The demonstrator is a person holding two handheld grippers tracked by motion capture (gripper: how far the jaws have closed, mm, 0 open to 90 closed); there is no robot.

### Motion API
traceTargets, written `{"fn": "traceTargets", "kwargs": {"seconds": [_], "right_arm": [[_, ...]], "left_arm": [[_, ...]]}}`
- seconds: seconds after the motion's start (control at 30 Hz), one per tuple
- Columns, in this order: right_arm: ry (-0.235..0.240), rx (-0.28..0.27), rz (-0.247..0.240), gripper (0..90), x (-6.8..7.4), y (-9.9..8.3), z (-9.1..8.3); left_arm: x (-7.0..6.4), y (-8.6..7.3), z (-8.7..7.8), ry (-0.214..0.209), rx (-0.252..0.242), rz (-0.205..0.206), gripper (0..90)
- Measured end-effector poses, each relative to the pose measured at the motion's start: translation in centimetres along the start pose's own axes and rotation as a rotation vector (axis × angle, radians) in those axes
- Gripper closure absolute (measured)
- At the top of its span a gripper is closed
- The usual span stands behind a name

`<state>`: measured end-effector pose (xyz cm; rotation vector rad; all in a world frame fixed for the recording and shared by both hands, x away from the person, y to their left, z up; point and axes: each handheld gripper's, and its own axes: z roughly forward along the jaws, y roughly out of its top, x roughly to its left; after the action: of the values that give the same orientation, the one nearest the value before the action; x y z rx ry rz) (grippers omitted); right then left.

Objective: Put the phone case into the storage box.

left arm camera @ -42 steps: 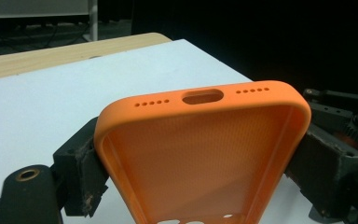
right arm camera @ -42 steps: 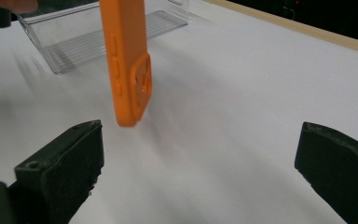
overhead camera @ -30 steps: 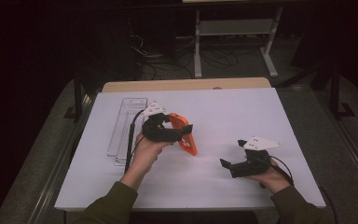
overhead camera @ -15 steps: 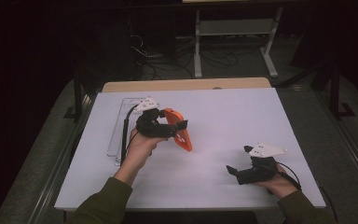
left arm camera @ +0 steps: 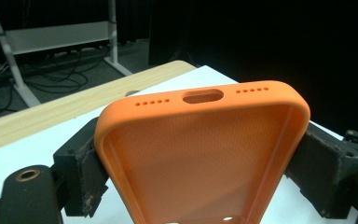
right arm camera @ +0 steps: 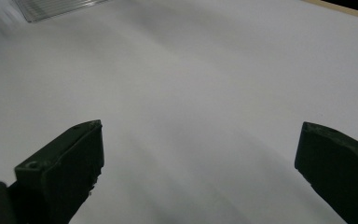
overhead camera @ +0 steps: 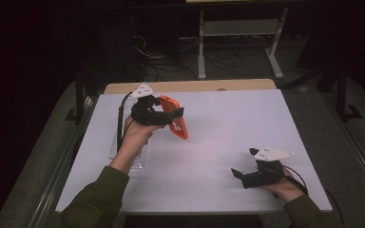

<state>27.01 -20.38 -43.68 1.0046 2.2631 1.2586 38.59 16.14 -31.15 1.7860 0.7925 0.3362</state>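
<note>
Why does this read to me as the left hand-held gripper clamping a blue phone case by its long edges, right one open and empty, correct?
One slip: the phone case is orange, not blue, as the left gripper view shows. The rest holds: the left hand-held gripper clamps its long edges, and the right hand-held gripper is open and empty.

One orange phone case point(overhead camera: 176, 122), one clear tray point(overhead camera: 123, 147), two tongs: left tongs point(overhead camera: 168, 117), right tongs point(overhead camera: 243, 164).
</note>
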Motion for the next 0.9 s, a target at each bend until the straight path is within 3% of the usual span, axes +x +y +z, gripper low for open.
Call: {"fn": "traceTargets", "kwargs": {"seconds": [0.37, 0.9], "right_arm": [[0.003, -0.01, 0.001, 0.6, 0.1, 0.0, -0.4], [0.003, -0.018, -0.019, 0.6, 0.3, 0.2, -0.4]], "left_arm": [[1.2, 1.3, -0.3, 0.038, -0.007, 0.017, 15.4], [3.3, 3.1, -1.8, 0.144, -0.013, 0.042, 15.4]]}}
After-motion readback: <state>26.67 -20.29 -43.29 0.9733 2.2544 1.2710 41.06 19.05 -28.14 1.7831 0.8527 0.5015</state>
